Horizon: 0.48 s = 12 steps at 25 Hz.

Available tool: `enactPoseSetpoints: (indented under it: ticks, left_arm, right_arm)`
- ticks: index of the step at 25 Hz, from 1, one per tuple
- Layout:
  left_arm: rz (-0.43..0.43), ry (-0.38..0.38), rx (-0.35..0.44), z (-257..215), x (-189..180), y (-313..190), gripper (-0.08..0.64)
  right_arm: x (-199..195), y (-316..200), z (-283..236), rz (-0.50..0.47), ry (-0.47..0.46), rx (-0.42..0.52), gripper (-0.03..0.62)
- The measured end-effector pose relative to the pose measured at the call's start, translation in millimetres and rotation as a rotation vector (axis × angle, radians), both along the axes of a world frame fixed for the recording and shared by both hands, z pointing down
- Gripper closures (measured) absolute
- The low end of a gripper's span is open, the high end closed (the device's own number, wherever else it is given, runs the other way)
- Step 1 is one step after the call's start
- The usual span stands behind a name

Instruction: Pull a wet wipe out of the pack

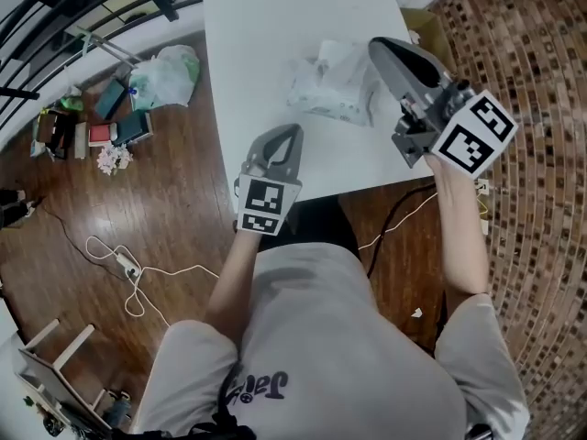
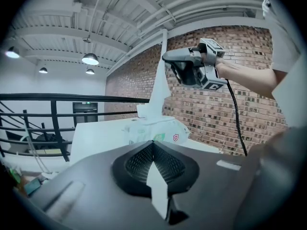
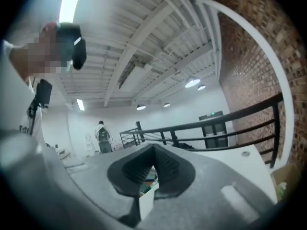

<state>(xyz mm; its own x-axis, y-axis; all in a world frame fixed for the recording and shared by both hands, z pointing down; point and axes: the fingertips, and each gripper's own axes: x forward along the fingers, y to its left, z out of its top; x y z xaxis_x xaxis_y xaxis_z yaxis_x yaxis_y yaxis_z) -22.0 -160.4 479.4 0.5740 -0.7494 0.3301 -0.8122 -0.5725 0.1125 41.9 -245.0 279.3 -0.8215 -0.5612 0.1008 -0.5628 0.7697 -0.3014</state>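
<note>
The wet wipe pack (image 1: 326, 94) lies on the white table (image 1: 266, 35), and it shows ahead in the left gripper view (image 2: 156, 128). My right gripper (image 1: 376, 46) is raised above the pack and shut on a white wipe (image 2: 158, 87). The wipe stretches from the pack's top up to that gripper's tip (image 2: 165, 57). In the right gripper view the jaws (image 3: 153, 147) are closed and the wipe is hidden. My left gripper (image 1: 295, 128) rests near the table's front edge, short of the pack, its jaws (image 2: 153, 145) shut with nothing in them.
The floor on the left holds a plastic bag (image 1: 170, 71), boxes and books (image 1: 119, 126), and a power strip with a white cable (image 1: 124, 264). A cardboard box (image 1: 426, 26) stands by the table's right side. A black railing (image 2: 57, 99) and a brick wall (image 2: 225, 104) lie beyond the table.
</note>
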Motion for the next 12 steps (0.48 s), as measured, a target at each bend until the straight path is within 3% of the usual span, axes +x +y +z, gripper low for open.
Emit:
enactPoseSetpoints:
  ticks: [4,8,12]
  left_arm:
    - [0.004,-0.006,-0.011,-1,2,6,0.546]
    - [0.000,-0.003,0.007,-8,-4,1,0.546]
    - [0.010,0.002,0.005,-6,-1,7,0.546]
  right_arm:
    - [0,-2,8,0.051,-0.039,-0.060,0.603]
    - [-7,-3,-1,0.043,-0.085,-0.038,0.603]
    - [-13,0,-80,-0.004,-0.156,0.132,0.603]
